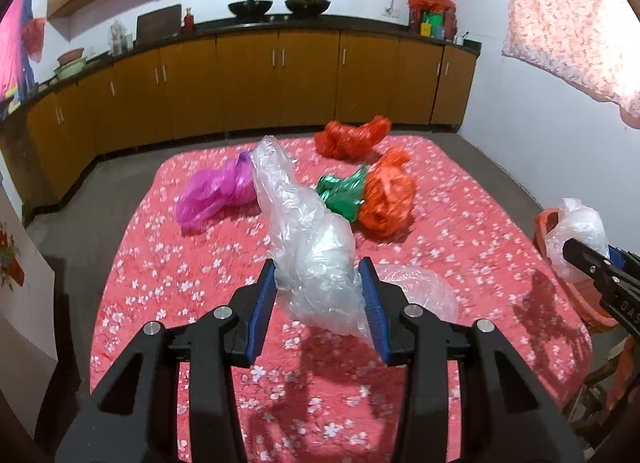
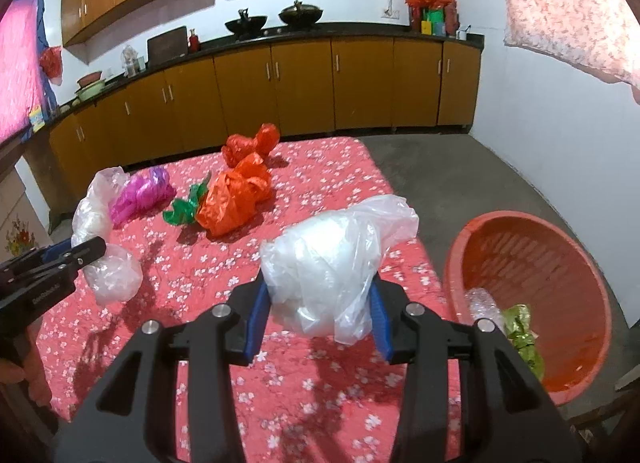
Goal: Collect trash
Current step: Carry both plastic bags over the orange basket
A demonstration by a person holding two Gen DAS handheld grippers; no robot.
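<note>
A long clear plastic bag [image 1: 308, 239] is pinched between the blue pads of the left gripper [image 1: 320, 287], its crumpled length rising up and away from the jaws while its lower end billows out on the near right side. The right gripper [image 2: 320, 295] is clamped on a second clear bag [image 2: 336, 259], a rounder, whiter bundle that bulges above and below the pads. Both bundles hang above the pink floral bedspread [image 1: 200, 283], well clear of the other litter.

Farther back on the spread lie four more bags: a magenta one [image 1: 216, 193] on the left, a green foil-like one [image 1: 344, 193] in the middle, an orange one [image 1: 386, 195] touching the green one's right side, and a red one [image 1: 352, 137] at the far edge.

To the right of the bed, on the grey floor, stands an orange plastic basket [image 2: 532, 235] (it already holds a crumpled clear wrapper and something green and shiny). Along the far wall runs a row of brown kitchen cabinets [image 1: 248, 79] under a dark countertop bearing two black woks [image 1: 250, 7].
</note>
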